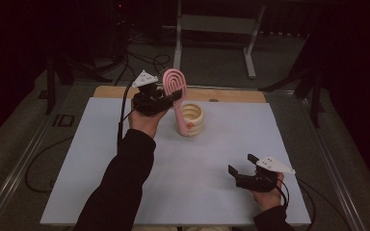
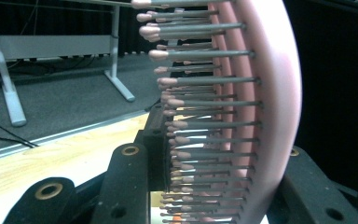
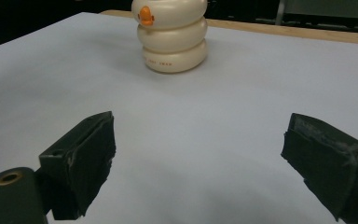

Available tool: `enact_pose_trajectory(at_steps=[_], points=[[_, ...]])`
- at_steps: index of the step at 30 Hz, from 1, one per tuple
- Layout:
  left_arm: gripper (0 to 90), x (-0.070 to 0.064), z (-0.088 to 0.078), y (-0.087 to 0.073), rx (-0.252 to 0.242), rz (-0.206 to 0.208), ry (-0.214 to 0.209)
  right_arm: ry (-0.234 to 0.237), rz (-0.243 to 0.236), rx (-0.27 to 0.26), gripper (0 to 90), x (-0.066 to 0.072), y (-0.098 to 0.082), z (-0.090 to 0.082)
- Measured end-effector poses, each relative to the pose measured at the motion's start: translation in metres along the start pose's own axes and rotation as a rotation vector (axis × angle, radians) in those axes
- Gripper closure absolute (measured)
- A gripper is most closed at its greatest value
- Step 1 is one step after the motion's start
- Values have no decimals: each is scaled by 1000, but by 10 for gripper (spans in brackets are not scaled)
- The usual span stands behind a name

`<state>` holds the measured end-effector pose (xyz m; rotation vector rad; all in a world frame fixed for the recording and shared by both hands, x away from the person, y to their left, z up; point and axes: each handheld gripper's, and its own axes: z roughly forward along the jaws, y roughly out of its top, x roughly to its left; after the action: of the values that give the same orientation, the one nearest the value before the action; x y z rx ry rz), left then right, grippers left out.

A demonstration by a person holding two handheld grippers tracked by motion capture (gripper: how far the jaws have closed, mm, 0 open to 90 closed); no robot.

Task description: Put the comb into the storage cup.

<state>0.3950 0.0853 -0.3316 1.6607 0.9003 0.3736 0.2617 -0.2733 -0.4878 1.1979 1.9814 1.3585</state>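
A pink hairbrush stands upright above the table's far middle, and my left gripper is shut on its head. In the left gripper view the brush's pink back and grey bristles fill the space between the black jaws. The handle reaches down into a cream ribbed holder with an orange beak, which stands on the white mat. Near the front right my right gripper hovers low over the mat, jaws wide apart with nothing between them. In its own view the holder sits far ahead.
The white mat covers a wooden table whose bare far edge shows. A metal frame leg and cables lie on the dark floor beyond. A black cable trails from the left gripper along the sleeve.
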Motion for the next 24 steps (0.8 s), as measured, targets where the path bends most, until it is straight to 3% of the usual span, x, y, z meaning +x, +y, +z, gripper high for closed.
enact_pose_trajectory(at_steps=[24], points=[[648,-1,12,10,-22,2,8,6,-7,7,88,2,-1,2]])
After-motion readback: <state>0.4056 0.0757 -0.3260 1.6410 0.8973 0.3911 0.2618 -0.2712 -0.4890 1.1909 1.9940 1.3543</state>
